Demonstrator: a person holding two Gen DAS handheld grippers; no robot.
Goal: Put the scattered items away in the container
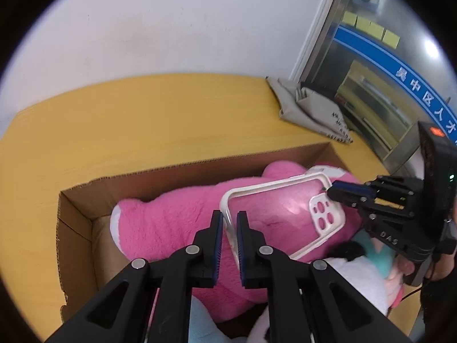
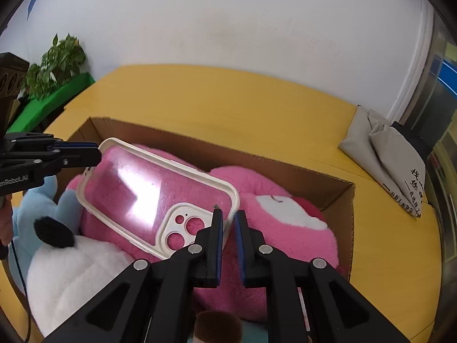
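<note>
A clear phone case with a white rim (image 1: 281, 214) (image 2: 148, 197) hangs over a pink plush toy (image 1: 171, 228) (image 2: 285, 223) in an open cardboard box (image 1: 142, 177) (image 2: 328, 177). My left gripper (image 1: 229, 228) is shut on the case's short plain edge; it also shows at the left of the right wrist view (image 2: 97, 154). My right gripper (image 2: 228, 223) is shut on the case's edge by the camera cutout; it also shows at the right of the left wrist view (image 1: 331, 190). White and light blue plush toys (image 2: 71, 268) lie in the box too.
The box stands on a yellow table (image 1: 142, 114) (image 2: 228, 100) against a white wall. A folded grey cloth bag (image 1: 311, 111) (image 2: 388, 160) lies at the table's far right. A potted plant (image 2: 57, 60) stands at the far left, and a glass door (image 1: 371, 71) at the right.
</note>
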